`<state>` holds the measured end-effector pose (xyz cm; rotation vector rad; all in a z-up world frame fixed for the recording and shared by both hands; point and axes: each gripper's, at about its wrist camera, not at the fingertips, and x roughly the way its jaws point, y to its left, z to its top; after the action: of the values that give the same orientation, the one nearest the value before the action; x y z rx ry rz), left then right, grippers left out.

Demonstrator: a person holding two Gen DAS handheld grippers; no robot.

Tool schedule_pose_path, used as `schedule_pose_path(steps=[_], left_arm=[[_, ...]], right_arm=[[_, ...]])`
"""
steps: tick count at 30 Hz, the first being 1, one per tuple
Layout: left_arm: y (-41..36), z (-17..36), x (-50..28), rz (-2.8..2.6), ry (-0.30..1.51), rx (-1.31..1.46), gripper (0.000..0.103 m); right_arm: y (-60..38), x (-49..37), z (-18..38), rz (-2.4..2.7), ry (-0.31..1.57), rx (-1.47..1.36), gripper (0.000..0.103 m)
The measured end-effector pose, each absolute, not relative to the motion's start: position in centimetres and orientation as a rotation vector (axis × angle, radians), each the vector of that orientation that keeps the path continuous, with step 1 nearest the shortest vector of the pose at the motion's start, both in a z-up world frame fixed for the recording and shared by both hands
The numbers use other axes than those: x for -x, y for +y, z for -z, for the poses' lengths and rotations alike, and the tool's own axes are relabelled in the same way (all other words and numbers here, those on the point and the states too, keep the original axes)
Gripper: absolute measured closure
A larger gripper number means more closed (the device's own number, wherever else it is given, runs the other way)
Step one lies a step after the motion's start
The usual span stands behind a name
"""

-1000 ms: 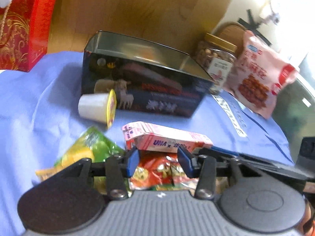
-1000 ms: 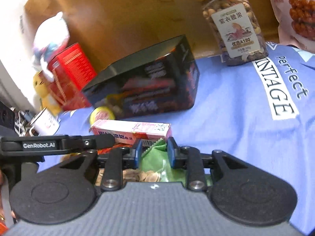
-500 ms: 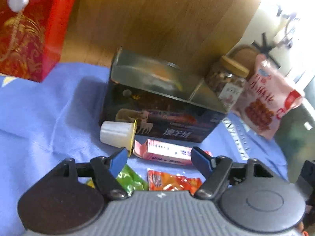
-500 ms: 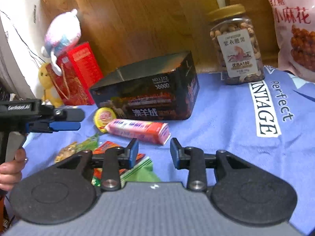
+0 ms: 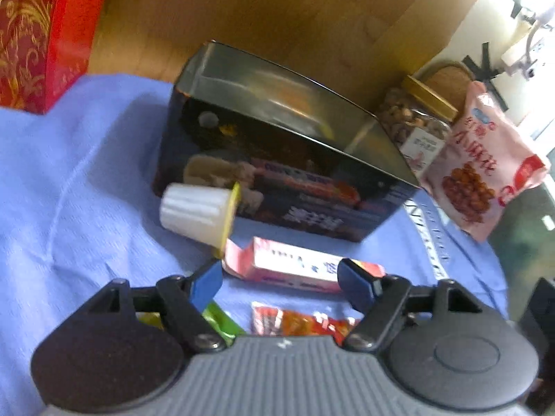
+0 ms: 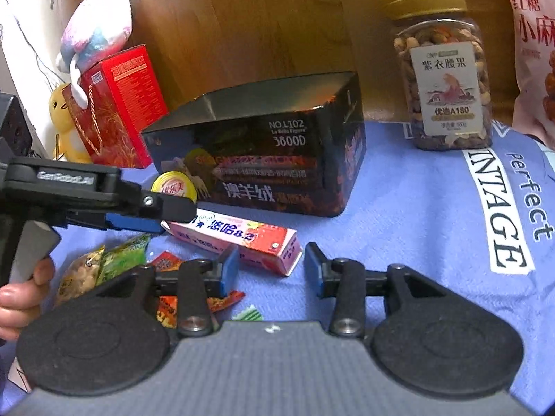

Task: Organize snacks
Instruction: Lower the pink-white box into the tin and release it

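Note:
A dark open-topped box (image 5: pixel 277 173) (image 6: pixel 277 159) stands on the blue cloth. In front of it lie a white jelly cup (image 5: pixel 197 215) (image 6: pixel 175 187) on its side and a pink candy box (image 5: pixel 291 270) (image 6: pixel 239 239). My left gripper (image 5: pixel 281 282) (image 6: pixel 152 216) hovers open just before the pink box, nothing held. The jaws of my right gripper (image 6: pixel 272 270) are opening, and the pink box's near end shows in the gap, untouched. A red packet (image 5: pixel 305 324) (image 6: pixel 166 263) and green packets (image 5: pixel 218 319) (image 6: pixel 121 260) lie under the grippers.
A nut jar (image 6: pixel 444 79) (image 5: pixel 416 128) and a pink snack bag (image 5: pixel 485 170) (image 6: pixel 534 52) stand at the back right. A red gift bag (image 6: pixel 118 104) (image 5: pixel 38 34) with plush toys (image 6: pixel 97 27) is at the back left. A hand (image 6: pixel 17 298) holds the left gripper.
Both grippers have opened wider. The right one let go of the green packet it pinched and drew back from it. The left one moved off the red packet toward the pink box.

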<state>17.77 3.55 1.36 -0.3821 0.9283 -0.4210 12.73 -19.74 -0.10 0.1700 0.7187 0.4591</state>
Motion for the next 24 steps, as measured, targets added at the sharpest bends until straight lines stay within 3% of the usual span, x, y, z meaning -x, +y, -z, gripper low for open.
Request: schedule_pose_path(steps=[5,9,11,18,24], left_arm=[[2.9,-1.2,-18.5,0.428,0.923,0.382,0.041],[2.0,-1.6,-18.3,0.448,0.934,0.353,0.056],[1.8,-1.9,-17.5,0.454,0.923,0.339,0.057],[2.3,-7.7,-15.5,0.471,0.741,0.297,0.058],[2.6,-9.0,-19.7,0.418,0.695,0.269,0.058]], right_arm=[[-19.4,-12.6,0.0,-0.470,0.716,-0.160,0.059],[-19.5,-12.2,-0.1,-0.428,0.705,-0.126,0.060],[-19.9,-11.9,-0.4,-0.405,0.697,-0.122,0.065],[-20.6,-9.8,-3.7,-0.404,0.549,-0.122,0.065],[-19.7,-13.1,-5.9,-0.369,0.402,-0.152,0.064]])
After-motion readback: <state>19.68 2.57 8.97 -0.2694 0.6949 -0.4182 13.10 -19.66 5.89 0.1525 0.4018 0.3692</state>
